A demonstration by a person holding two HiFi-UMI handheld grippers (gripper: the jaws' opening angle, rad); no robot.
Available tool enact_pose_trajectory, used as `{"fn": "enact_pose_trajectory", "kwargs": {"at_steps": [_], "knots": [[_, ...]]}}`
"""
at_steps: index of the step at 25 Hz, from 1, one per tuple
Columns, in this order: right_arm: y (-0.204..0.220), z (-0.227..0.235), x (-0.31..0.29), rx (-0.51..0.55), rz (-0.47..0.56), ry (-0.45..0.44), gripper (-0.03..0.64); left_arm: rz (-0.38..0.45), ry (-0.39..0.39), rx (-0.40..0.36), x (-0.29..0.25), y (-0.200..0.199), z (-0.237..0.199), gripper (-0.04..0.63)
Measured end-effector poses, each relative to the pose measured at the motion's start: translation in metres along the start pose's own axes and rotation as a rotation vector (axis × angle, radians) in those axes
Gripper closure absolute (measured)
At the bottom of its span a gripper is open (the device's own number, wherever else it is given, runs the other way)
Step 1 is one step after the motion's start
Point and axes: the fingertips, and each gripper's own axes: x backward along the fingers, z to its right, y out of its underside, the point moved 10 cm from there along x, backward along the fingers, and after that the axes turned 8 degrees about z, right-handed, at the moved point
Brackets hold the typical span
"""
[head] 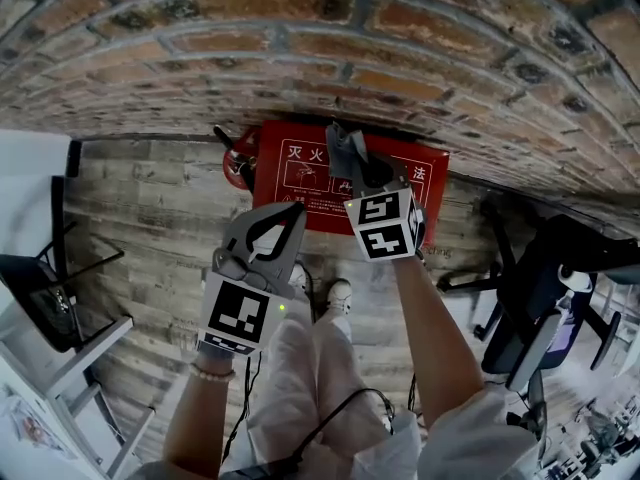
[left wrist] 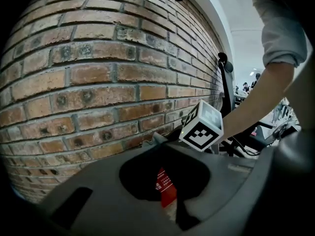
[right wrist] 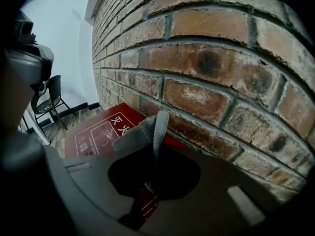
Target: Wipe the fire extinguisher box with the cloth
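Note:
The red fire extinguisher box (head: 300, 173) stands on the wood floor against the brick wall (head: 320, 38). White signs and characters mark its top face (right wrist: 98, 132). My right gripper (head: 352, 164) hangs over the box's top near the wall, shut on a grey cloth (head: 346, 148). The cloth (right wrist: 150, 128) sticks out past the jaw tips as a folded strip. My left gripper (head: 296, 210) is held lower and to the left, over the box's front edge, with its jaws together and nothing between them. A sliver of the red box (left wrist: 166, 188) shows through the left gripper (left wrist: 158, 140).
A red extinguisher (head: 238, 164) with a black handle stands at the box's left end. At the left are a white desk (head: 25, 183) and a black chair (head: 45, 288). Another black chair (head: 545, 288) stands at the right. The person's legs and shoes (head: 340, 293) are just before the box.

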Motion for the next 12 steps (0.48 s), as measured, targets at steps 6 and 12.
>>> {"fn": "enact_pose_trajectory", "kwargs": {"at_steps": [6, 12], "knots": [[0.011, 0.019, 0.012, -0.006, -0.008, 0.03, 0.598, -0.006, 0.027, -0.002, -0.01, -0.002, 0.013, 0.598], [0.022, 0.037, 0.022, -0.02, -0.014, 0.066, 0.598, -0.01, 0.044, -0.01, -0.02, -0.004, 0.022, 0.598]]}}
